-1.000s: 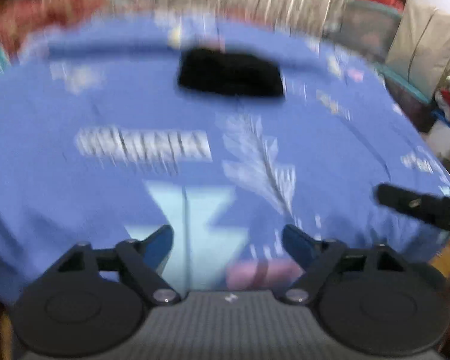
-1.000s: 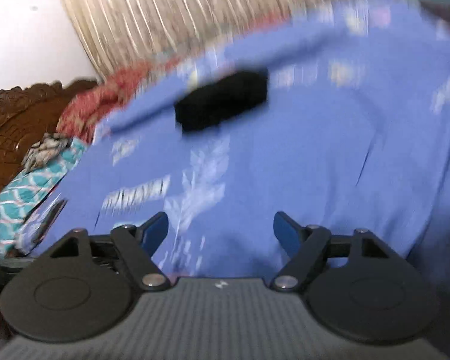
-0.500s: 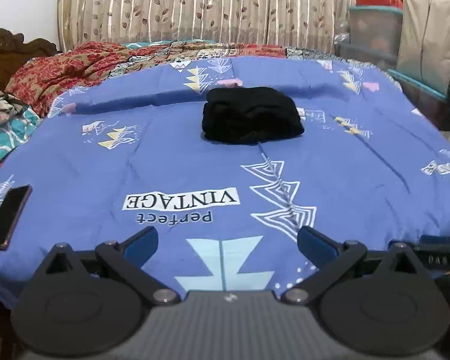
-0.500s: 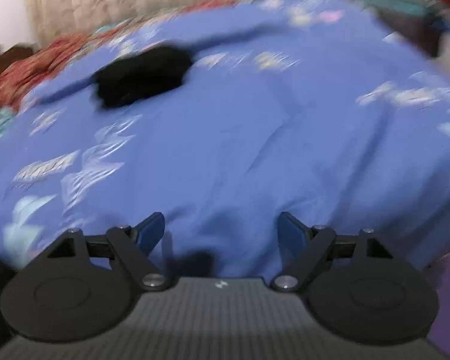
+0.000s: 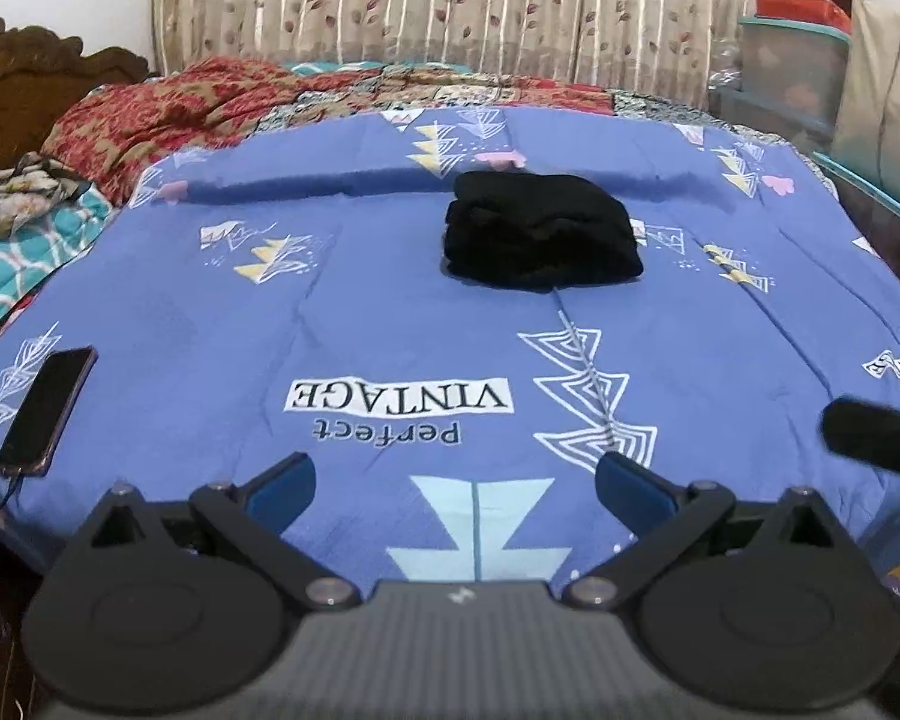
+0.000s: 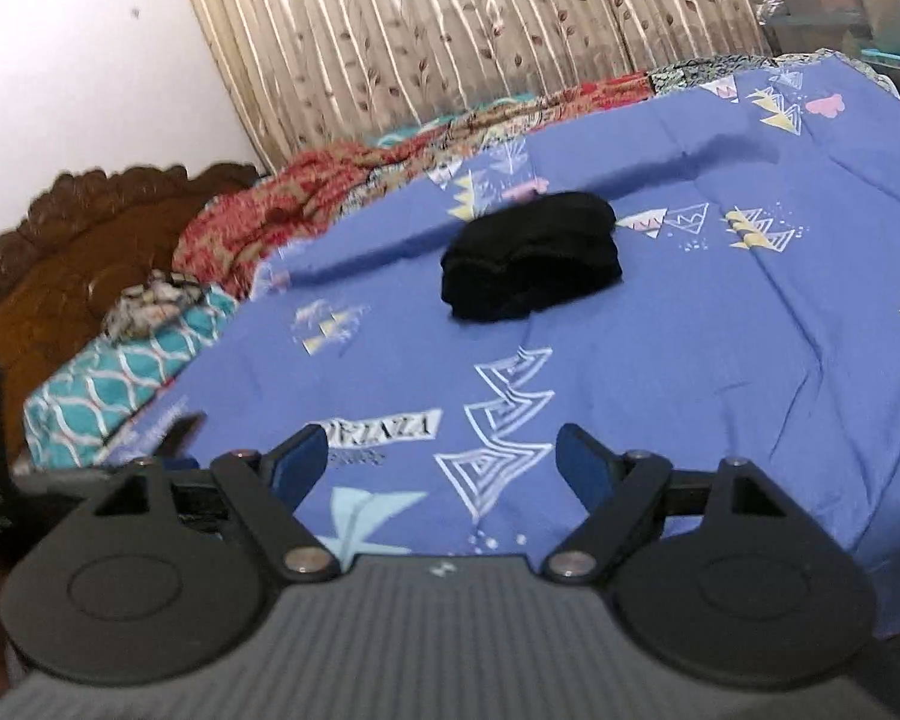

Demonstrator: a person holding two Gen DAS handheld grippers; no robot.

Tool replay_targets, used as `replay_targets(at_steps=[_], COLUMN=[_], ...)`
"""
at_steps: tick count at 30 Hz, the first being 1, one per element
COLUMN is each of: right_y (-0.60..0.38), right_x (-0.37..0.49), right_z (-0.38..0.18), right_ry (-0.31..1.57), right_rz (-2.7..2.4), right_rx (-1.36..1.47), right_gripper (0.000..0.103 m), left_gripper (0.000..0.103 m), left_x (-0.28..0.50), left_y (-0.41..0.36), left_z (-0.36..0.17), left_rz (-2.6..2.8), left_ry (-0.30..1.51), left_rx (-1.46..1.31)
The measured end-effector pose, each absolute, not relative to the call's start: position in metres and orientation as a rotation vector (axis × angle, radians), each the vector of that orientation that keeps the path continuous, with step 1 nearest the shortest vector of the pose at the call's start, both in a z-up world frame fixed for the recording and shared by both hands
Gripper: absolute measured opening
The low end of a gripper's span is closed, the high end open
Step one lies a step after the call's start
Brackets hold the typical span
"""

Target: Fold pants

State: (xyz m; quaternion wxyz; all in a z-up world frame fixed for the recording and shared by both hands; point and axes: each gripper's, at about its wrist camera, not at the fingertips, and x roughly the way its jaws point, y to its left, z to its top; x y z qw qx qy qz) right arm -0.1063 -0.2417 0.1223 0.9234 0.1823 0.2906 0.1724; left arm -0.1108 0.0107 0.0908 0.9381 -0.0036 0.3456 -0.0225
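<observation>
The black pants lie folded into a small thick bundle on the far middle of the blue printed bedspread. Neither gripper touches them. My left gripper hovers over the near edge of the bed, well short of the bundle, with its jaws wide apart and nothing between them. In the right wrist view the same bundle of pants sits ahead of my right gripper, which is also open and empty above the bedspread.
A phone with a cable lies at the bed's near left edge. A red patterned quilt and a teal pillow are bunched by the carved wooden headboard. Storage boxes stand at the right, before a curtain.
Both grippers have pulled back and up from the bed, so the pants look farther away. The right view has swung so that the bundle sits near its centre. Both pairs of jaws stand a little wider.
</observation>
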Motion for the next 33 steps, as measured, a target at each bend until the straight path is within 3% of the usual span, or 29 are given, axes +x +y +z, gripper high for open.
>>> replay_targets(at_steps=[33], right_y=[-0.223], right_x=[-0.095], right_z=[0.104], right_ry=[0.707], right_rz=[0.226], right_rx=[0.436], right_gripper=[0.085], left_gripper=[0.103], left_x=[-0.118], left_y=[-0.018], left_z=[0.077], left_rz=[-0.036], left_ry=[0.817], left_rx=[0.086])
